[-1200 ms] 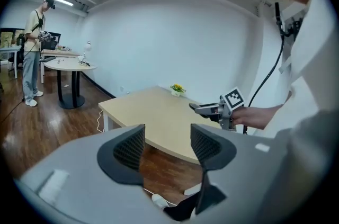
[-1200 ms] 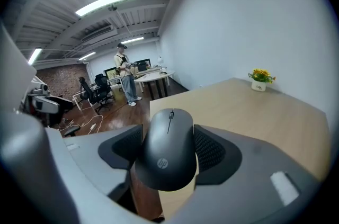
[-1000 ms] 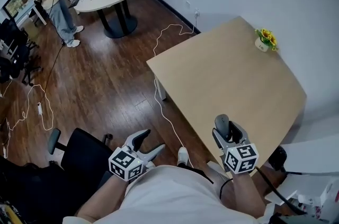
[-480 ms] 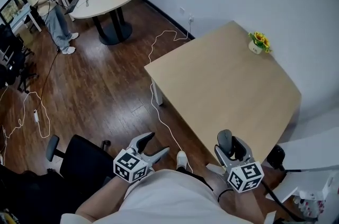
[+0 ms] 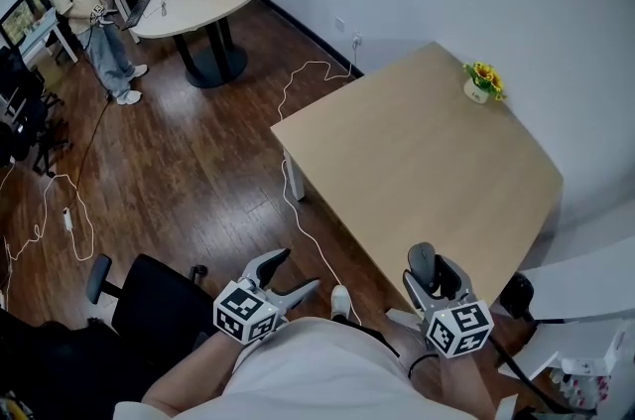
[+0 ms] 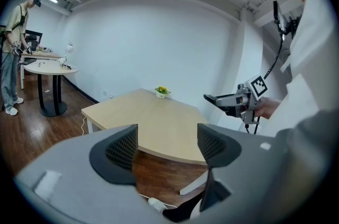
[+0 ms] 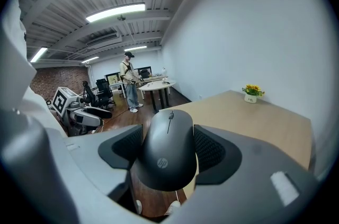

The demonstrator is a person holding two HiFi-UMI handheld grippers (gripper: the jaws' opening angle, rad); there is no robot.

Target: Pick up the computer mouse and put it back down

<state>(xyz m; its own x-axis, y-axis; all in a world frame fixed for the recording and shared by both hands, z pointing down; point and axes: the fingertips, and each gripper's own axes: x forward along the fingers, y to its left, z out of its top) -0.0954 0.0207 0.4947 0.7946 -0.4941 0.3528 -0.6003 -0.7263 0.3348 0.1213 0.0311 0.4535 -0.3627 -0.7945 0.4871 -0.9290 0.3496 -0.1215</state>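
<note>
Near table [image 5: 397,160] edge | right tongs [image 7: 168,135] pinch mouse [image 7: 168,162] | left tongs [image 6: 167,144] spread (empty)

Hidden and unreadable parts

In the head view only the front tip of the mouse [image 5: 421,255] shows; the right gripper [image 5: 430,271] hides the rest, its jaws covering both flanks. The print on the flower pot [image 5: 475,91] is too small to read.
</note>
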